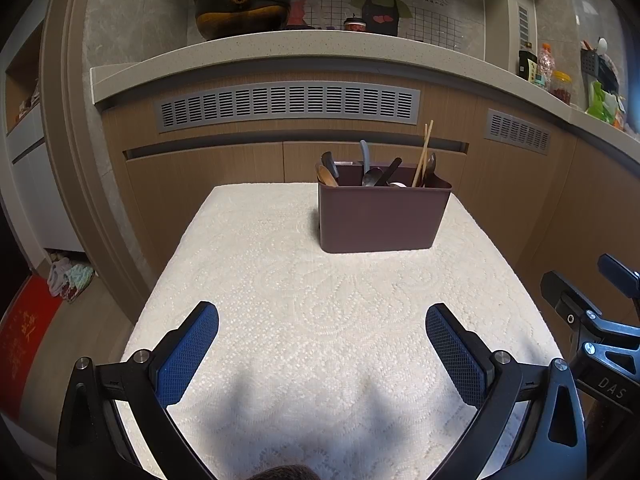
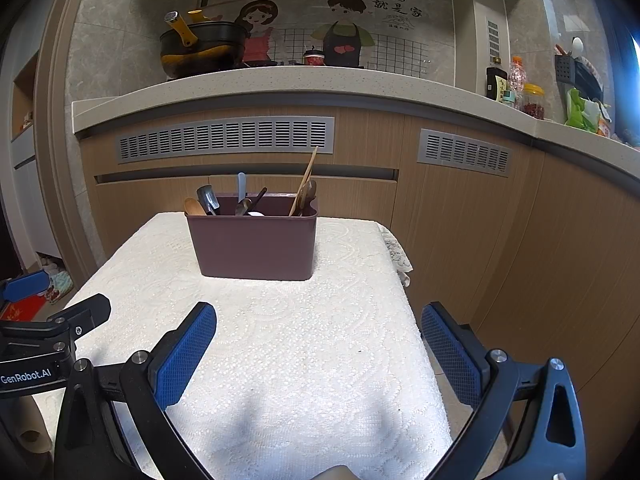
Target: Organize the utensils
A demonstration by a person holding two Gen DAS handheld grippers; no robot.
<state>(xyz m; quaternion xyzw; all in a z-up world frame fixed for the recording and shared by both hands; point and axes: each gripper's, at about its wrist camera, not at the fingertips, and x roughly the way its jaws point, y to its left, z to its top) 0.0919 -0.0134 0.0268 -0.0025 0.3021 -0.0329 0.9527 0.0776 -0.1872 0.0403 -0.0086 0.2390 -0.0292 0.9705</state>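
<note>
On my right wrist view I read "GenRobot.AI" in white on the black body of the left tongs (image 2: 56, 312); on my left wrist view "DAS" stands on the black frame of the right tongs (image 1: 580, 296); the wall mural (image 2: 376, 4) carries Chinese characters, "有你在的地方 就是家"; the bottle label (image 2: 496, 84) is too small to read.
</note>
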